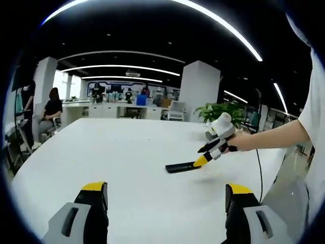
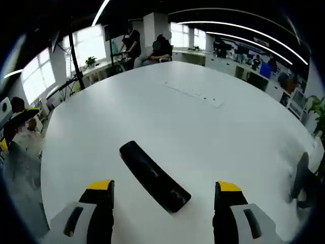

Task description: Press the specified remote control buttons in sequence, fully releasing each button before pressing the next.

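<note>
Yellow-tipped jaws of the right hand-held gripper (image 2: 166,195) stand wide apart and hold nothing, with the black remote control (image 2: 154,176) lying between them on the white counter (image 2: 203,127), its long axis running from upper left to lower right of the frame. Only the left gripper view reveals that gripper's tips at the remote's end. Farther off, the left hand-held gripper (image 1: 167,195) stands equally open and empty.
</note>
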Available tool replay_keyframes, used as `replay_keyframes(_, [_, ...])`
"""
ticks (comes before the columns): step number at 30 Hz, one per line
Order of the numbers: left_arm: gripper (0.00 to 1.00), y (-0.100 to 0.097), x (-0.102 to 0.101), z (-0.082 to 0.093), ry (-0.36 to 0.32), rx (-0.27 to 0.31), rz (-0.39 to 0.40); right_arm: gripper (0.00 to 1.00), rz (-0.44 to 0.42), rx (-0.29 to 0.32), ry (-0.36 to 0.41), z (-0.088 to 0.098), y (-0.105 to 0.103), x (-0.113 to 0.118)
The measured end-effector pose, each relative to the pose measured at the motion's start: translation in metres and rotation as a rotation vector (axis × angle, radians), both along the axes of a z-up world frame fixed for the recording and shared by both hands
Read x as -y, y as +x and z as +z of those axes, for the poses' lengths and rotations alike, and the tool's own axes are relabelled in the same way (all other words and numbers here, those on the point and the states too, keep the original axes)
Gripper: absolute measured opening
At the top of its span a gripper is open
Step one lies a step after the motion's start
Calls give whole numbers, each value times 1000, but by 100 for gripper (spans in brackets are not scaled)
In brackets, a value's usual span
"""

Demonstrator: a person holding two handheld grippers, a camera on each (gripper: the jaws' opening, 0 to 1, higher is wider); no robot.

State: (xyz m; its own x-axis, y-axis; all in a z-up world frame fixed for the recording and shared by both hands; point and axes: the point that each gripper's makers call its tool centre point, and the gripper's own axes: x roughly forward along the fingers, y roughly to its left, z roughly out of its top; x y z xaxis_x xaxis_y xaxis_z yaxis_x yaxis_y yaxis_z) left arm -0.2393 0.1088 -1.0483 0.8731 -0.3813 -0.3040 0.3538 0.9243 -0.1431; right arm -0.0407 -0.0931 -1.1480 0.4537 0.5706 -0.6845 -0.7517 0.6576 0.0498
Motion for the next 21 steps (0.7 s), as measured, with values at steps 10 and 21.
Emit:
replay_keyframes(10, [100, 0, 3, 4, 0, 11, -16, 99, -74, 94, 78, 31, -19, 7])
replay_keyframes(21, [100, -3, 3, 7, -7, 28, -23, 99, -138, 154, 162, 62, -46, 17])
